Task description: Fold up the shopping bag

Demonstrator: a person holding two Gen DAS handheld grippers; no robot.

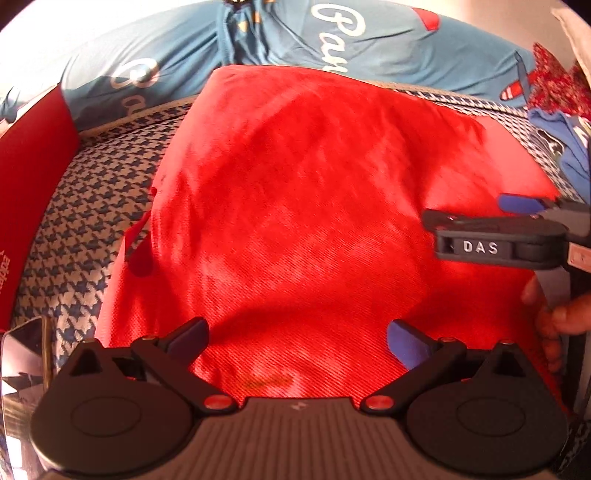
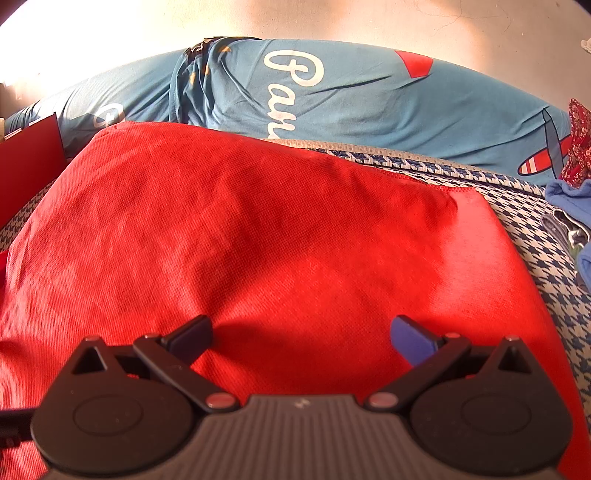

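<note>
Soft, light red shopping bag [image 2: 258,229] flat on houndstooth bedcover [image 2: 524,236]; both grippers, left [image 1: 297,338] and right [image 2: 301,334], spread apart, empty; pinch its near hem.

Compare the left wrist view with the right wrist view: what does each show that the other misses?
Only the left wrist view shows the right gripper from the side, marked DAS, the hand holding it, and a shiny object at lower left. Only the right wrist view shows the pale wall and the bag's stitched edge. Both show the red bag on the houndstooth cover, the blue pillow, and an open gripper, the left in its own view.
</note>
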